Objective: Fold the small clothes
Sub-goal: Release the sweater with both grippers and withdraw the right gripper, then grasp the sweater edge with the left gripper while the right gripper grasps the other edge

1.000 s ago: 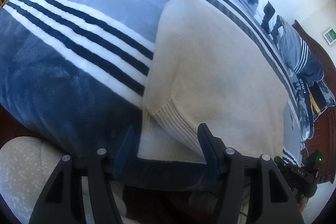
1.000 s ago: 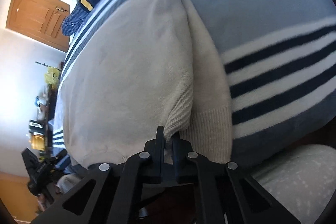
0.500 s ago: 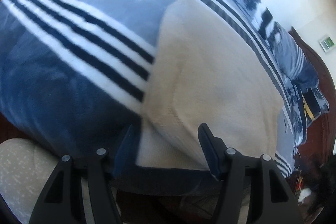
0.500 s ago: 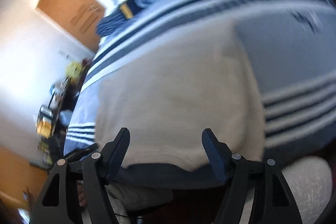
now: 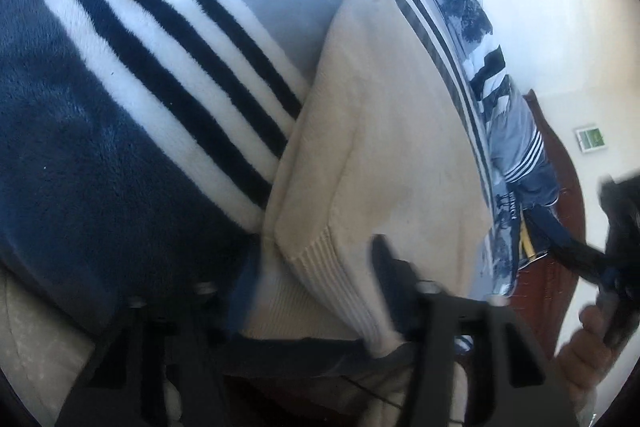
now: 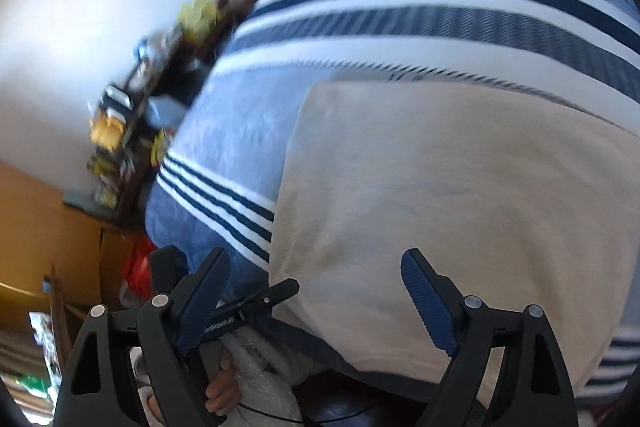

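Observation:
A cream knit garment (image 5: 404, 147) lies flat on a blue striped blanket (image 5: 120, 147), one side folded inward along a long crease. Its ribbed hem (image 5: 336, 287) lies between the blurred fingers of my left gripper (image 5: 312, 255). The jaws are closing around that hem, and I cannot see the pads pressing on it. In the right wrist view the garment (image 6: 460, 187) fills the lower right. My right gripper (image 6: 318, 297) hovers over its near edge, its jaws opening wide with nothing held between them.
A hand (image 5: 580, 351) holds a blurred black device at the right edge of the left wrist view. Pillows (image 5: 516, 147) and a wooden headboard (image 5: 560, 163) lie beyond the garment. A cluttered shelf (image 6: 120, 115) stands left of the bed. Another hand (image 6: 220, 391) grips a black handle.
The right gripper let go of the folded cream edge, opened wide, then rose and swung away. The left gripper sank closer to the ribbed hem and its fingers narrowed.

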### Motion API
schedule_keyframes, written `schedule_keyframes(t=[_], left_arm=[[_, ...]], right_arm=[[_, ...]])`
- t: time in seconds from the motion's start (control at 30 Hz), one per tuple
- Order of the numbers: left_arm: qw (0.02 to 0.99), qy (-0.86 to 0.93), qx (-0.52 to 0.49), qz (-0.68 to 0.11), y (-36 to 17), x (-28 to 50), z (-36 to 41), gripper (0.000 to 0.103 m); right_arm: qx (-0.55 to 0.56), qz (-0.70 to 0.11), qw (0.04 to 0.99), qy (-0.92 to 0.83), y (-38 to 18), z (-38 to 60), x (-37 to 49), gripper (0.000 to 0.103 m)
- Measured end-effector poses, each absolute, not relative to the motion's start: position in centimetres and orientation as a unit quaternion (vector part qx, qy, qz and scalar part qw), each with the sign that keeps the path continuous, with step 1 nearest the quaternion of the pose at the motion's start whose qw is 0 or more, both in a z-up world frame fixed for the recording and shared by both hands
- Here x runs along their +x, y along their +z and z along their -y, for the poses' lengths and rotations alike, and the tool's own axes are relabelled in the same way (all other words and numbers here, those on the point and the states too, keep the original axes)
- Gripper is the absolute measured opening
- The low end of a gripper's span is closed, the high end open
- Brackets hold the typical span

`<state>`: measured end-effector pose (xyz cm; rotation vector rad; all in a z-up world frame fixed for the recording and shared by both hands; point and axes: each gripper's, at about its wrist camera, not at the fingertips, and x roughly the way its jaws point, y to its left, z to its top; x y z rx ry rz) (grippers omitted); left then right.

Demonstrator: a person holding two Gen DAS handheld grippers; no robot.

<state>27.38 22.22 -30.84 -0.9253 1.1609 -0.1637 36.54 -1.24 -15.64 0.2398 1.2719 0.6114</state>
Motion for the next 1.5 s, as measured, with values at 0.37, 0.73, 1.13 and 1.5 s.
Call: schedule_keyframes(t=[0.37,0.73,1.13,1.5], left_arm=[[0.69,-0.121,-0.505,-0.505,-31.4,27.6,-23.1,0.01],[0.713,-0.161,-0.486,-0.478,-29.6,27.1,-22.8,0.008],[0.727,-0.151,-0.462,-0.485,-29.4,27.4,-21.7,0.007],[0.747,-0.159,-0.438,-0.475,-28.5,26.8,-21.4,0.007]], right_arm=[[-0.011,-0.695,0.678,0.238,-21.6,-9.9,43.5,0.085],[-0.168,-0.726,0.629,0.219,-27.7,-18.4,44.0,0.036],[-0.174,-0.721,0.634,0.218,-27.1,-17.5,43.4,0.039],[-0.26,-0.682,0.651,0.208,-26.8,-18.0,42.5,0.009]])
